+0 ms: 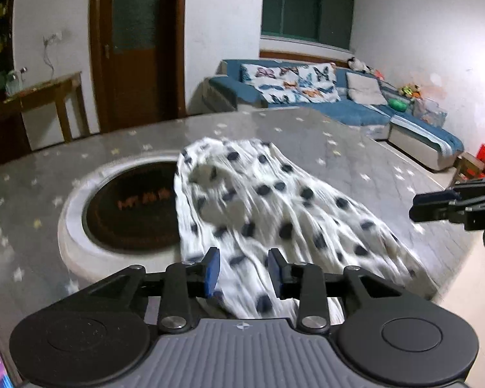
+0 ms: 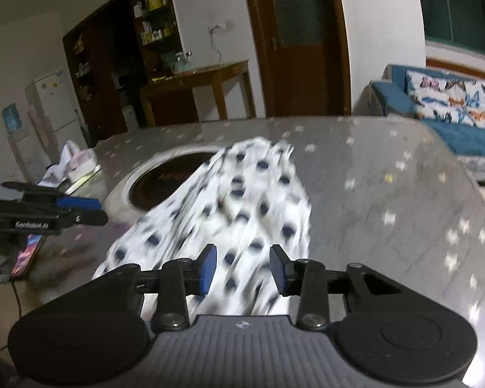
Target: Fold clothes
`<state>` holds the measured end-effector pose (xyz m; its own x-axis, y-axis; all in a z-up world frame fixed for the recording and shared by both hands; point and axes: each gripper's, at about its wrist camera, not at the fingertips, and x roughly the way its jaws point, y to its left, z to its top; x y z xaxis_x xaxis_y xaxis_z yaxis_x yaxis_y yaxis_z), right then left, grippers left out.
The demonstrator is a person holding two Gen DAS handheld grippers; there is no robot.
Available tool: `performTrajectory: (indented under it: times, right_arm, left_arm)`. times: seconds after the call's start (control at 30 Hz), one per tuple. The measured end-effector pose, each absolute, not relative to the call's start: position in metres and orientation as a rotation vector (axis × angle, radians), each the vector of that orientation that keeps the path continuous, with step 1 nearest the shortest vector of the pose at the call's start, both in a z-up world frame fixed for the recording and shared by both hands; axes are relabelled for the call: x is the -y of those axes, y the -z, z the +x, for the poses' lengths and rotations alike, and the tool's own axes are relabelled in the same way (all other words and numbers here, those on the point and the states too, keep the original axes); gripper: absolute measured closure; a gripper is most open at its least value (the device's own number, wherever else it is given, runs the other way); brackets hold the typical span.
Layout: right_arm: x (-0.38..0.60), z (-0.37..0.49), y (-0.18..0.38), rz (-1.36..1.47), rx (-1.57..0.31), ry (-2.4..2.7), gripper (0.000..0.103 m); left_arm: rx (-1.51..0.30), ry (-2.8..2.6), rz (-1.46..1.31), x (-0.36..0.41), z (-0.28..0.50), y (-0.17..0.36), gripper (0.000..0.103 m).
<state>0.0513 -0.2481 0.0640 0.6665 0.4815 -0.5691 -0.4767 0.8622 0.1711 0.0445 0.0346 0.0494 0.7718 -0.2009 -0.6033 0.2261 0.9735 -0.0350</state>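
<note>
A white garment with dark blue dots (image 1: pixel 268 200) lies crumpled and motion-blurred on the grey star-patterned table (image 1: pixel 355 148). Its left edge overlaps a round recessed hob (image 1: pixel 132 207). My left gripper (image 1: pixel 243 266) hovers over the garment's near end, open, its blue pads apart with no fabric pinched between them. The right gripper (image 2: pixel 242 265) hangs the same way over the garment (image 2: pixel 242 200), also open and holding nothing. Each gripper shows in the other's view: the right gripper (image 1: pixel 436 205) at the right edge, the left gripper (image 2: pixel 80 210) at the left edge.
A phone with a lit screen (image 2: pixel 26 255) and a white box with papers (image 2: pixel 77 165) lie on the table's left side. Beyond the table stand a blue sofa (image 1: pixel 355 106), a wooden side table (image 2: pixel 203 80) and a brown door (image 1: pixel 135 48).
</note>
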Motion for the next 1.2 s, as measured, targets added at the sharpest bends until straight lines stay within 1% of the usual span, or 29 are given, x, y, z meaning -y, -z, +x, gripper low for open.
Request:
performTrajectory:
  times: [0.07, 0.1, 0.4, 0.53, 0.87, 0.9, 0.97, 1.03, 1.07, 1.1, 1.13, 1.2]
  right_arm:
    - [0.245, 0.074, -0.067, 0.01, -0.634, -0.527, 0.063]
    - [0.243, 0.087, -0.067, 0.016, -0.633, -0.52, 0.06]
    - [0.21, 0.199, -0.053, 0.022, -0.673, -0.483, 0.055]
    - [0.198, 0.239, -0.042, 0.045, -0.7, -0.481, 0.049]
    - [0.164, 0.306, -0.002, 0.04, -0.794, -0.489, 0.049]
    - [0.162, 0.309, 0.001, 0.043, -0.806, -0.491, 0.05]
    - [0.156, 0.313, 0.007, 0.037, -0.825, -0.499, 0.056]
    - [0.152, 0.315, 0.01, 0.027, -0.837, -0.503, 0.075]
    - [0.151, 0.316, 0.011, 0.021, -0.838, -0.502, 0.077]
    - [0.152, 0.315, 0.008, 0.011, -0.827, -0.493, 0.081]
    - [0.152, 0.314, 0.006, 0.002, -0.816, -0.484, 0.091]
    - [0.155, 0.312, 0.001, -0.017, -0.793, -0.464, 0.095]
  left_arm:
    - [-0.648, 0.216, 0.03, -0.033, 0.064, -0.048, 0.067]
    - [-0.652, 0.206, 0.025, -0.033, 0.073, -0.047, 0.067]
    - [-0.707, 0.159, 0.038, -0.024, 0.157, -0.014, 0.068]
    - [-0.736, 0.185, 0.018, -0.023, 0.174, 0.003, 0.068]
    - [-0.782, 0.23, -0.025, -0.03, 0.186, 0.024, 0.069]
    - [-0.782, 0.234, -0.029, -0.031, 0.186, 0.025, 0.069]
    - [-0.783, 0.241, -0.04, -0.033, 0.187, 0.026, 0.068]
    - [-0.783, 0.247, -0.05, -0.035, 0.187, 0.026, 0.067]
    - [-0.783, 0.25, -0.053, -0.036, 0.187, 0.026, 0.067]
    - [-0.782, 0.252, -0.054, -0.036, 0.187, 0.026, 0.067]
    - [-0.781, 0.254, -0.055, -0.036, 0.187, 0.025, 0.067]
    - [-0.78, 0.257, -0.057, -0.037, 0.187, 0.025, 0.067]
